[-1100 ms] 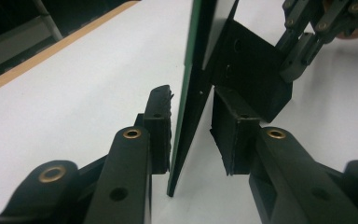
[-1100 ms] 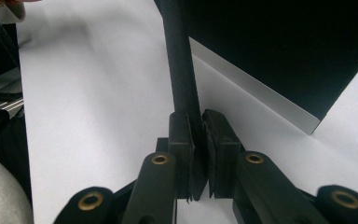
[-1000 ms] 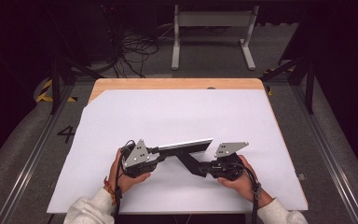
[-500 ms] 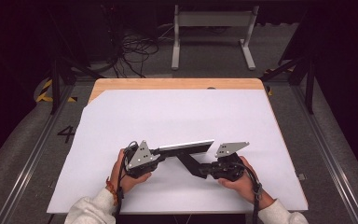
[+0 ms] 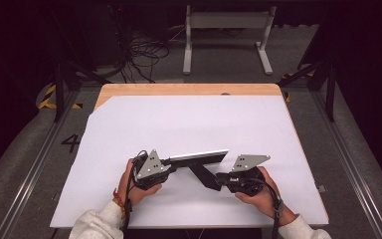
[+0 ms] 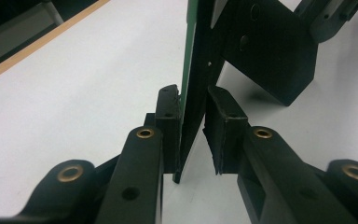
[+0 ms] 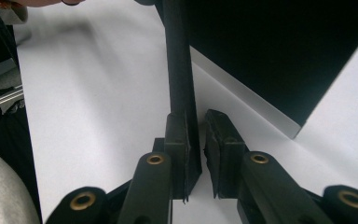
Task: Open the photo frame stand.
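A thin flat board [image 5: 199, 156], pale on top with a green edge [image 6: 189, 56], hovers low over the white table sheet [image 5: 194, 119]. My left gripper [image 5: 171, 162] is shut on its left end, and both pads [image 6: 168, 121] squeeze it edge-on. A black flat plate [image 5: 205, 175] slants from under the board toward my right gripper [image 5: 218, 178]. In the right gripper view that plate [image 7: 179, 70] stands between the jaws against the left pad [image 7: 175, 140], with a slim gap to the other pad. Those jaws have just been opening. Whether plate and board are joined I cannot tell.
The table's wooden far edge [image 5: 189, 89] shows beyond the sheet. A white metal stand [image 5: 226, 22] and loose cables [image 5: 146, 50] sit on the floor behind. Rails run along both sides of the table. A sleeve [image 7: 0, 186] lies close on the left in the right gripper view.
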`<state>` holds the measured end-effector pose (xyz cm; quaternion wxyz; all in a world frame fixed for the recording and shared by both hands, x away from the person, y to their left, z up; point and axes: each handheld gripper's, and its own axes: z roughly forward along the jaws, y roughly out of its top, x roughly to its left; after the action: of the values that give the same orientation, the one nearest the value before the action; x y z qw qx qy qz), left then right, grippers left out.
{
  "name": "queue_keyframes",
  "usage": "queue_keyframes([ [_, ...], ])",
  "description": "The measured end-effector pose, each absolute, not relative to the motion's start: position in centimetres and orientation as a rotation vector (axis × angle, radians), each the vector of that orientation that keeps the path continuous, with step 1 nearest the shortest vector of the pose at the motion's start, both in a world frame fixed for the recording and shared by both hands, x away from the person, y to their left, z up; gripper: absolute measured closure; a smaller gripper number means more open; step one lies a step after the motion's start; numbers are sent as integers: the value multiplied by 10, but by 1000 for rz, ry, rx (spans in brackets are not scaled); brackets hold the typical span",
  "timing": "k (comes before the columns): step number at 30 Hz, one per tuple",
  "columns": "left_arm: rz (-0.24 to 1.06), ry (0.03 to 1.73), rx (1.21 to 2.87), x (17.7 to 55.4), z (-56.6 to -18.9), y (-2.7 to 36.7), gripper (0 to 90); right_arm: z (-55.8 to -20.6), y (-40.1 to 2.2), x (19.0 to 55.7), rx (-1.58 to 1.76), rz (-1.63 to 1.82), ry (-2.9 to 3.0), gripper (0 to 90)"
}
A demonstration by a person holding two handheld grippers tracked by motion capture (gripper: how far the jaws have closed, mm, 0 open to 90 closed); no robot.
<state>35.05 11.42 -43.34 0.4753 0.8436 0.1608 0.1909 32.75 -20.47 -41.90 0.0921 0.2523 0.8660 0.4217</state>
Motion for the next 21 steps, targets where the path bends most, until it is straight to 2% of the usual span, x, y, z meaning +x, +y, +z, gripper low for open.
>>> queue_keyframes([
  [21, 442, 399, 2066, 352, -433, 115, 756, -402, -214, 317, 700, 1297, 2379, 863],
])
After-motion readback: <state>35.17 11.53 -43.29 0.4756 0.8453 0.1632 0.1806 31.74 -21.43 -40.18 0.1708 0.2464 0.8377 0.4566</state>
